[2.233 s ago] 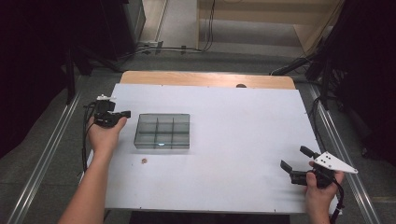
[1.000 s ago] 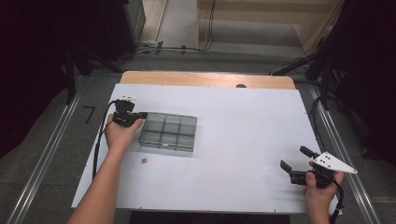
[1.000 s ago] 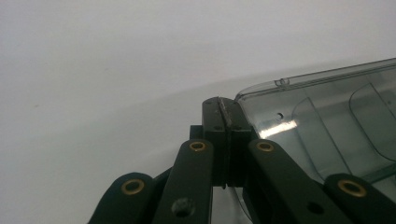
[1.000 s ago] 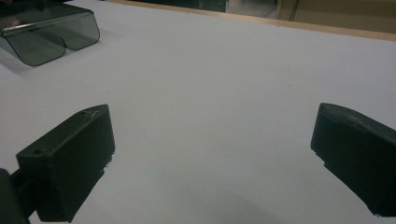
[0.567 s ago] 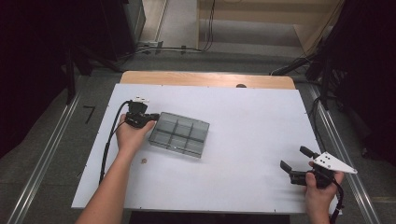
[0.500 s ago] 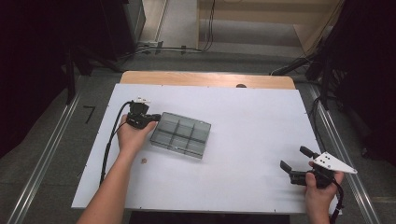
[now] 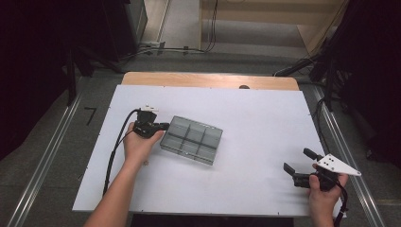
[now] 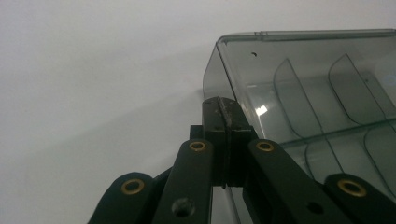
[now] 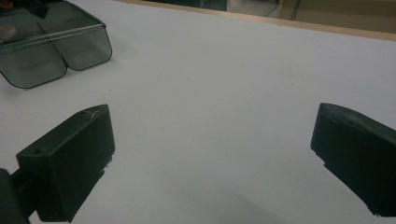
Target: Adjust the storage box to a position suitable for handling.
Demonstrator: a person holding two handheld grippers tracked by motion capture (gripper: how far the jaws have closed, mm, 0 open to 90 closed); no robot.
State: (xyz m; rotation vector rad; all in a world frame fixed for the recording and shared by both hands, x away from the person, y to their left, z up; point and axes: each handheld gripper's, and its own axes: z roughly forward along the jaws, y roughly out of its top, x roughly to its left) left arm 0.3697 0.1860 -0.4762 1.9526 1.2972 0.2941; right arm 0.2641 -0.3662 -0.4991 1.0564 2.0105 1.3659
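A clear smoky-grey compartment box (image 7: 191, 139) lies at an angle left of the white table's (image 7: 265, 113) middle. My left gripper (image 7: 164, 126) sits at the box's left end. In the left gripper view its jaws (image 8: 223, 103) are pressed together on the rim of the box (image 8: 317, 93) near a corner, with empty curved compartments beyond. My right gripper (image 7: 299, 161) rests near the front right corner, open, jaws pointing left with nothing between them. In the right gripper view its jaws (image 9: 210, 154) stand wide over bare table, and the box (image 9: 56, 42) lies far off at the top left.
A wooden strip (image 7: 208, 79) runs along the table's far edge. The left gripper's black cable (image 7: 113, 151) trails down the left side of the table. Metal rails (image 7: 42, 165) flank the table on the floor. Bare white surface lies between the box and the right gripper.
The left hand and gripper moved right across the table, and the box went with them, turning clockwise. The right gripper stayed where it was.
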